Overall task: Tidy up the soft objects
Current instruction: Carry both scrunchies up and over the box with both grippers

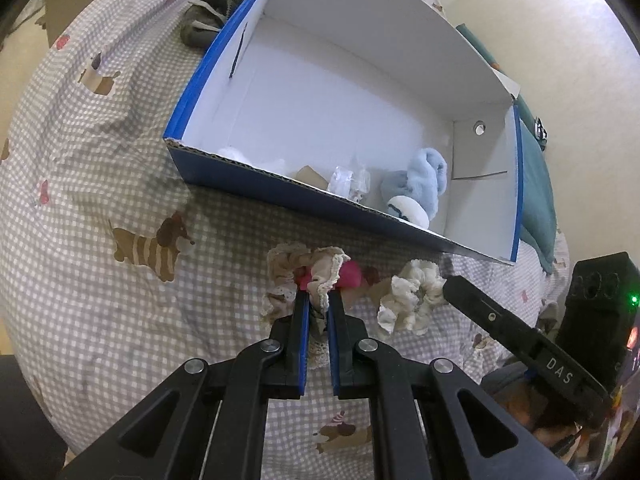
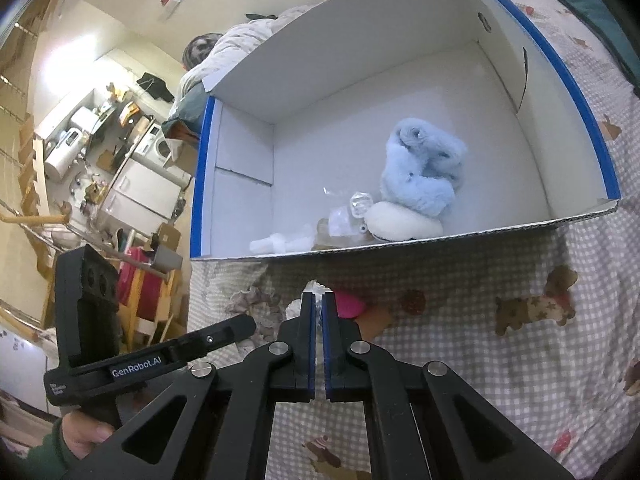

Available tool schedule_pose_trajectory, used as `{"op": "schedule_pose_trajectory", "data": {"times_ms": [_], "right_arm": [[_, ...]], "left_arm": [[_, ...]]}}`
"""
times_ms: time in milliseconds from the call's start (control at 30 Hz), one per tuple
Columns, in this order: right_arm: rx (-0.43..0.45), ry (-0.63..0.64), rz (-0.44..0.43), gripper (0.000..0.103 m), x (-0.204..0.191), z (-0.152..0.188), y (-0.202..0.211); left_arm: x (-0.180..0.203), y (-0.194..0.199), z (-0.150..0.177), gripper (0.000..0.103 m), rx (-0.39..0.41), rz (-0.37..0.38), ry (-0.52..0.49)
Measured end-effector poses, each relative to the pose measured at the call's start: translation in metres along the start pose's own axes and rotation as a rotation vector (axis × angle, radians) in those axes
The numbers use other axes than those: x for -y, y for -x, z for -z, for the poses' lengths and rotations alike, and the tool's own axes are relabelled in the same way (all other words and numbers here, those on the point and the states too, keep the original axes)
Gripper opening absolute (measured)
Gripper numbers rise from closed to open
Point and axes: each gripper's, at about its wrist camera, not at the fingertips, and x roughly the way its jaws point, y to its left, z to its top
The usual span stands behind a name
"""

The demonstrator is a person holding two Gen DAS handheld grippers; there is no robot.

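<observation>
My left gripper (image 1: 319,294) is shut on a beige lace scrunchie (image 1: 290,258) that lies on the checked bedsheet (image 1: 120,160) just in front of the blue box (image 1: 280,178). A pink item (image 1: 352,274) lies right behind that scrunchie. To its right, my right gripper (image 1: 450,286) pinches a white ruffled scrunchie (image 1: 408,300). In the right wrist view the right gripper (image 2: 318,298) is shut with white fabric (image 2: 294,307) showing around its tips, and the left gripper (image 2: 246,325) comes in from the left. Inside the box lie a fluffy light-blue item (image 2: 420,168), a white round pad (image 2: 404,224) and clear plastic bits (image 2: 352,212).
A dark grey cloth (image 1: 208,20) lies beside the box's far left wall. A teal pillow (image 1: 536,184) lies beyond the box's right end. The bed's edge (image 2: 192,300) drops off to a cluttered room at the left of the right wrist view.
</observation>
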Motion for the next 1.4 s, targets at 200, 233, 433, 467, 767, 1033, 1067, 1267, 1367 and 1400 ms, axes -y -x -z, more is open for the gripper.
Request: {"op": "schedule_pose_trajectory", "data": {"times_ms": [200, 233, 433, 467, 767, 1033, 1067, 1267, 1367, 1400], "right_arm": [[0.014, 0.019, 0.022, 0.005, -0.005, 0.004, 0.01], [0.018, 0.022, 0.025, 0.005, -0.007, 0.004, 0.014], [0.046, 0.03, 0.022, 0.005, -0.014, 0.005, 0.042], [0.052, 0.036, 0.024, 0.005, -0.015, 0.005, 0.047], [0.12, 0.065, 0.026, 0.005, -0.026, -0.018, 0.079], [0.19, 0.083, 0.033, 0.005, -0.03, -0.054, 0.093], [0.191, 0.082, 0.037, 0.005, -0.03, -0.058, 0.09], [0.19, 0.064, 0.078, 0.005, -0.019, -0.075, 0.063], [0.187, 0.061, 0.1, 0.005, -0.015, -0.079, 0.047], [0.185, 0.068, 0.107, 0.005, -0.014, -0.081, 0.042]], "left_arm": [[-0.002, 0.005, 0.003, 0.008, 0.012, -0.053, -0.013], [-0.002, 0.007, 0.003, 0.008, 0.016, -0.065, -0.019], [0.012, 0.047, 0.003, 0.008, 0.12, -0.175, -0.092], [0.012, 0.053, 0.002, 0.008, 0.129, -0.171, -0.091], [0.042, 0.088, -0.017, 0.008, 0.243, -0.217, -0.186], [0.066, 0.091, -0.059, 0.008, 0.286, -0.217, -0.233], [0.068, 0.089, -0.063, 0.008, 0.288, -0.216, -0.24], [0.075, 0.061, -0.082, 0.008, 0.312, -0.236, -0.256], [0.072, 0.043, -0.091, 0.008, 0.3, -0.238, -0.239], [0.073, 0.035, -0.093, 0.008, 0.298, -0.252, -0.25]]}}
